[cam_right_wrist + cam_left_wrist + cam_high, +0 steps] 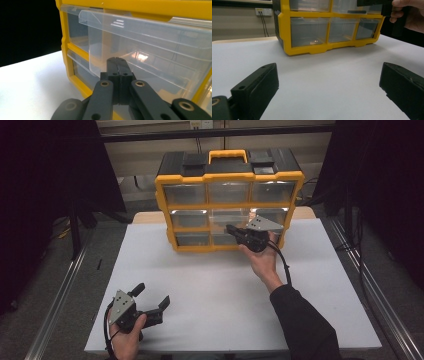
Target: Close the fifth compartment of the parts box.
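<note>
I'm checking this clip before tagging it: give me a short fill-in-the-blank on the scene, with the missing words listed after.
1. The organizer has a ____ frame and clear drawers.
2. The right gripper has its jaws ____ at a drawer that is pulled partly out.
3. The left gripper rests with its jaws ____ above the white table.

Missing words: yellow; shut; open

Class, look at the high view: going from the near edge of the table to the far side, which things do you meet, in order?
Left gripper, jaws open → bare white table top → right gripper, jaws shut, at a clear drawer → yellow drawer organizer → its orange carry handle.
</note>
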`<action>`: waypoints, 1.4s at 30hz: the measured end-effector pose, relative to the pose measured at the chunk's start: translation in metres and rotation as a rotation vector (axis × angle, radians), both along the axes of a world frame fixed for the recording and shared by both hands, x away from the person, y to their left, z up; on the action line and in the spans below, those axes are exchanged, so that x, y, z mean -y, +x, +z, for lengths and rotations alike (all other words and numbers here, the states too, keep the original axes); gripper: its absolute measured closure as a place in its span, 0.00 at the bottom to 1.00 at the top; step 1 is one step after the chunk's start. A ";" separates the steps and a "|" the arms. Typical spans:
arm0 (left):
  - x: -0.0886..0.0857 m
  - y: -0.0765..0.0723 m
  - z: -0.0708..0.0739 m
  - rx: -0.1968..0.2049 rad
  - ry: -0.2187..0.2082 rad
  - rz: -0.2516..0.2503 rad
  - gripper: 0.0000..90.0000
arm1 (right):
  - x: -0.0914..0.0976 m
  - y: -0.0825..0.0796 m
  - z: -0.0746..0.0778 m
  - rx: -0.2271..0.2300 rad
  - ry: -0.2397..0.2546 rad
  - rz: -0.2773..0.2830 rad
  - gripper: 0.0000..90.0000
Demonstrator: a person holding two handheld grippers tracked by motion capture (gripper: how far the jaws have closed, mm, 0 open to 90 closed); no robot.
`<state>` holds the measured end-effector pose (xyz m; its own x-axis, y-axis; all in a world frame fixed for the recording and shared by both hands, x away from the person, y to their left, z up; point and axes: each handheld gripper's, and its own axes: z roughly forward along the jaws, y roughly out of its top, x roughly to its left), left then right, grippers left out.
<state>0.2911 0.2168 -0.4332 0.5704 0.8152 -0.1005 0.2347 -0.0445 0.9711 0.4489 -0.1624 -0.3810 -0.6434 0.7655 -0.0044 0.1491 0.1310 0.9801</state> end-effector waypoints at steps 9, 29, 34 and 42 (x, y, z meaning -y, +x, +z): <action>0.000 0.000 0.000 0.000 0.000 0.000 0.03 | 0.000 0.004 0.002 0.004 -0.012 -0.007 1.00; 0.000 0.000 0.000 0.001 0.003 -0.002 0.03 | 0.001 0.013 0.000 -0.005 -0.003 -0.030 1.00; 0.000 0.000 0.000 0.001 0.002 -0.002 0.03 | 0.001 0.015 0.001 -0.006 -0.015 -0.032 1.00; 0.000 0.000 0.000 -0.001 -0.001 -0.003 0.03 | 0.001 0.019 0.001 -0.008 -0.016 -0.040 1.00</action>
